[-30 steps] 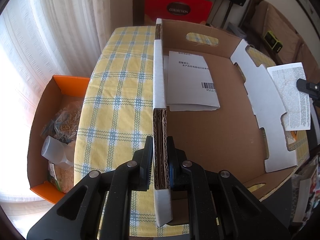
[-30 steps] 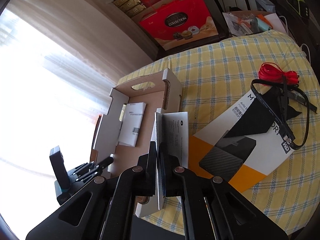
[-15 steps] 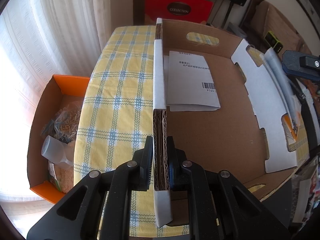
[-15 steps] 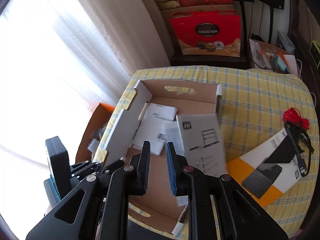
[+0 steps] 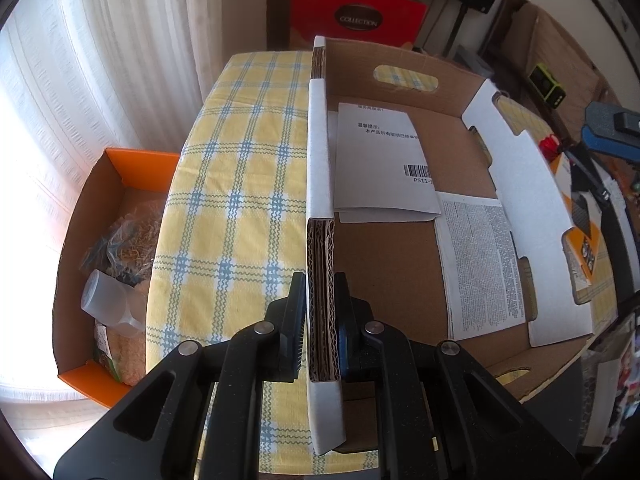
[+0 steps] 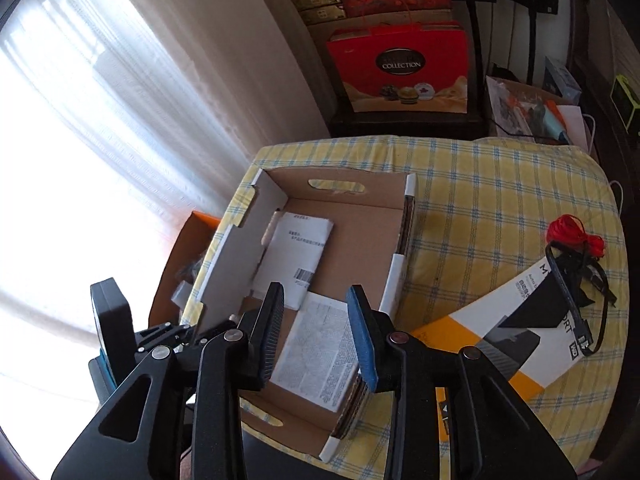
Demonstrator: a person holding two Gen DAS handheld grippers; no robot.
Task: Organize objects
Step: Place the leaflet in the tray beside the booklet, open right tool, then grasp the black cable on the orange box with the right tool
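An open cardboard box (image 5: 400, 240) (image 6: 352, 216) sits on the yellow checked tablecloth (image 5: 240, 184). My left gripper (image 5: 320, 280) is shut on the box's left wall. Flat on the box floor lie a white leaflet with a barcode (image 5: 380, 164) (image 6: 300, 248) and a printed sheet (image 5: 480, 264) (image 6: 320, 352). My right gripper (image 6: 316, 294) hovers over that sheet, its jaws opening with nothing between the pads. It also shows at the right edge of the left wrist view (image 5: 612, 132). A hard-drive package (image 6: 508, 344), a black cable (image 6: 580, 292) and a red cable (image 6: 572, 232) lie right of the box.
An orange box (image 5: 120, 168) with bags and a plastic bottle stands on the floor left of the table. A red gift bag (image 6: 400, 68) and stacked cartons stand behind the table. A bright curtain (image 6: 100, 120) fills the left.
The right gripper let go of the printed sheet, which dropped flat onto the box floor. Its jaws spread apart and it swung over the box. The left gripper kept its grip.
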